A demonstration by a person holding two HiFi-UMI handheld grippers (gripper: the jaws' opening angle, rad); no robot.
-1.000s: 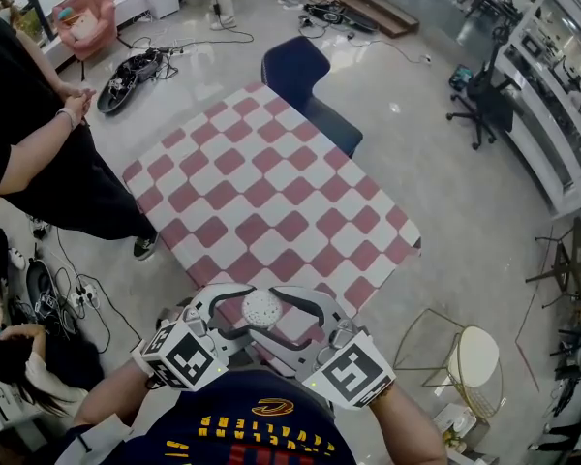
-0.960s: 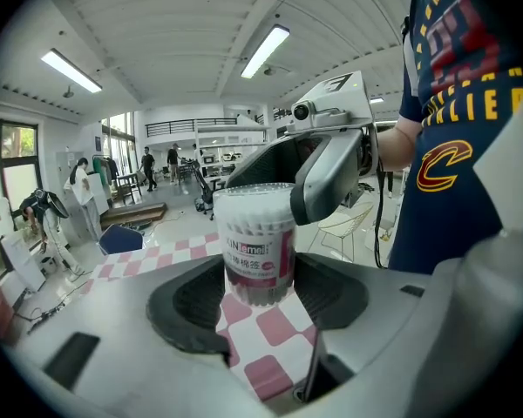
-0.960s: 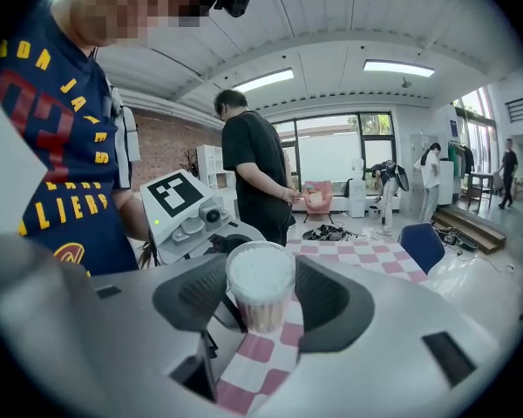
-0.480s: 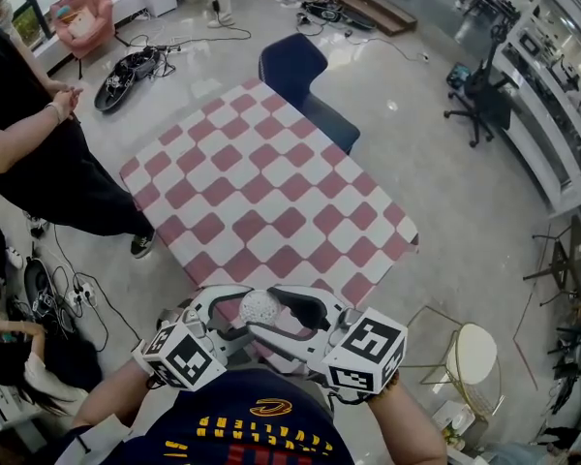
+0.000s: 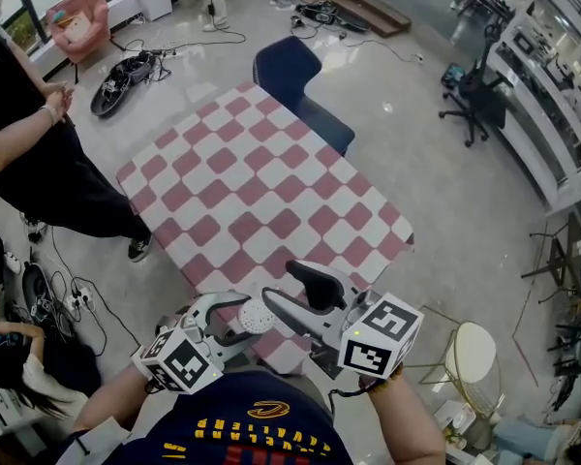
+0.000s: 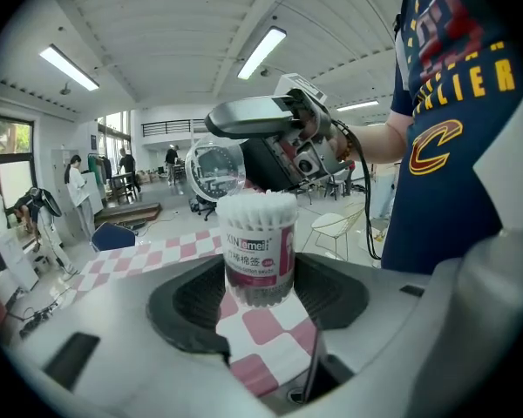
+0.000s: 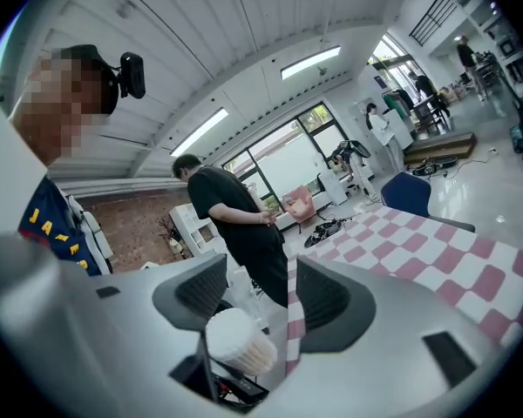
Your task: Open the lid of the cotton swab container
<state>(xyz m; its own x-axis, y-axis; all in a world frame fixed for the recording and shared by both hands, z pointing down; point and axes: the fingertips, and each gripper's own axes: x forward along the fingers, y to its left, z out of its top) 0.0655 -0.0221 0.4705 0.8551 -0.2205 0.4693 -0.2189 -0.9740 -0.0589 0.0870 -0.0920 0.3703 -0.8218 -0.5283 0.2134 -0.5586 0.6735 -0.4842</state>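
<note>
My left gripper (image 5: 244, 320) is shut on the cotton swab container (image 5: 259, 314), held just above the near table edge. In the left gripper view the container (image 6: 260, 251) stands upright between the dark pads (image 6: 192, 299), its white swab tips bare at the top. My right gripper (image 5: 283, 289) hangs just above and to the right of it, rolled on its side. Its wide-set jaws are shut on the clear round lid (image 6: 213, 167), which is off the container. The right gripper view shows the swab tips (image 7: 235, 347) below its jaws.
The pink-and-white checkered table (image 5: 261, 192) stretches ahead, with a dark blue chair (image 5: 295, 76) at its far end. A person in black (image 5: 39, 163) stands at the left. A white-and-gold stool (image 5: 470, 356) is at the right, and cables (image 5: 126, 66) lie on the floor.
My right gripper has rolled and pulled up and to the right, away from the container's top, taking the lid with it. The left gripper and container have stayed put.
</note>
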